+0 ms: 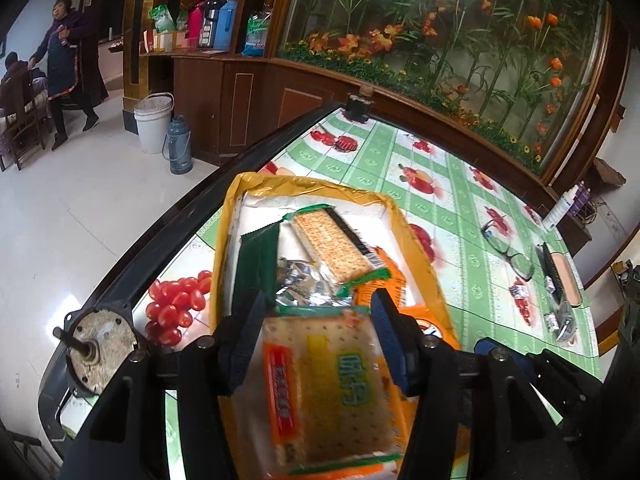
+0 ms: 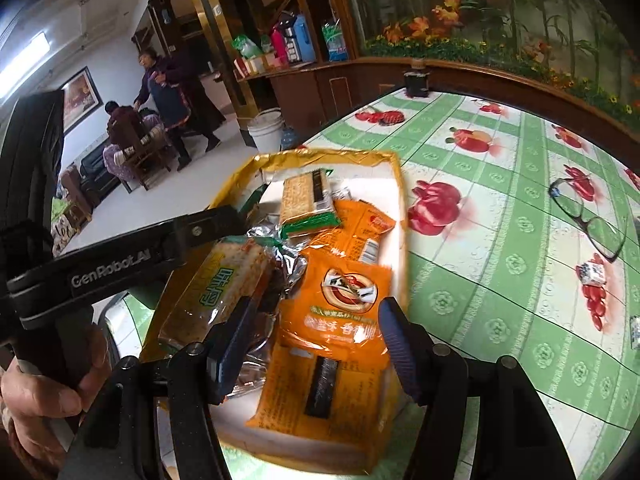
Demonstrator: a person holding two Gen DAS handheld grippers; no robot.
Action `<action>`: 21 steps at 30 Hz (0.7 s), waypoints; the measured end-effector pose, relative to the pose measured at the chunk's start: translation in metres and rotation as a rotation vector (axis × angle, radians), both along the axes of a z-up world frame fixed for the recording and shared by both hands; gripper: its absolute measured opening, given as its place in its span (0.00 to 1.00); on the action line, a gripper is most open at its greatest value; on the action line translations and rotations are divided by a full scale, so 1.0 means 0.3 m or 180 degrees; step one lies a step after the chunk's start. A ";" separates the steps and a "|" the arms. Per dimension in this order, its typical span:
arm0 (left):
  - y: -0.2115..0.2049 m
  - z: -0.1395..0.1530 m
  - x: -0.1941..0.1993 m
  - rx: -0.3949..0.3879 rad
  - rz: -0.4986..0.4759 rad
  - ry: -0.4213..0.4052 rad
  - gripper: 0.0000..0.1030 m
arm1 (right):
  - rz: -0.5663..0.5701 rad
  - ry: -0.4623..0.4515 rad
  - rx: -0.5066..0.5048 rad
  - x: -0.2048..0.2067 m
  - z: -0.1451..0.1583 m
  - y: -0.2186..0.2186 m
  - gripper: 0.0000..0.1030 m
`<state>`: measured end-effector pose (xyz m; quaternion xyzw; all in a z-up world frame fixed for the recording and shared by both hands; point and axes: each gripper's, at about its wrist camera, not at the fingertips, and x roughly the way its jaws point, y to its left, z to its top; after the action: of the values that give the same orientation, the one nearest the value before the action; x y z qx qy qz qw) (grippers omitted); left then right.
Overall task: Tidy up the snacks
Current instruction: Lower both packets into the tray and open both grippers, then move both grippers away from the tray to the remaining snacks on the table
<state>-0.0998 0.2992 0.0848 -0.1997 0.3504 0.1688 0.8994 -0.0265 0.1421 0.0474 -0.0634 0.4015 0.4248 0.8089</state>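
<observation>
A yellow tray (image 1: 312, 184) (image 2: 320, 156) with a white floor holds several snack packets. My left gripper (image 1: 316, 304) hovers open over a clear cracker packet with a yellow-green label (image 1: 320, 392) (image 2: 224, 280). That packet lies between the fingers, at the tray's near left side, and the pads do not press it. My right gripper (image 2: 316, 306) is open above an orange packet (image 2: 340, 300), with a gap on its left side. Further in lie a green-edged cracker packet (image 1: 332, 244) (image 2: 306, 200) and a crumpled silver wrapper (image 1: 304, 284) (image 2: 280, 256).
The table wears a green checked fruit-print cloth (image 2: 500, 280). On it, right of the tray, lie glasses (image 1: 510, 254) (image 2: 588, 220), small wrapped sweets (image 2: 592, 274) and a brush (image 1: 560, 280). A dark jar (image 2: 416, 82) stands at the far edge. The table's black rim (image 1: 160, 232) runs left. People stand far off (image 1: 68, 60).
</observation>
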 end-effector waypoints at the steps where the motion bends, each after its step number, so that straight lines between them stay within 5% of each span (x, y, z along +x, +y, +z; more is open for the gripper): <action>1: -0.008 0.005 -0.001 0.0000 -0.0009 -0.0014 0.53 | -0.0009 0.0019 0.0031 0.000 0.006 -0.014 0.66; 11: -0.229 0.031 0.021 0.0096 -0.0415 -0.0102 0.53 | -0.0226 0.0161 0.0225 0.060 0.015 -0.227 0.66; 21: -0.601 -0.041 0.080 0.0259 -0.1175 0.0012 0.54 | -0.1148 0.0085 0.0313 0.224 0.017 -0.627 0.66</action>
<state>-0.0757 0.1188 0.0725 -0.0951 0.3758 0.0153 0.9217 0.0408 -0.0458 0.0525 0.0548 0.3958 0.2927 0.8687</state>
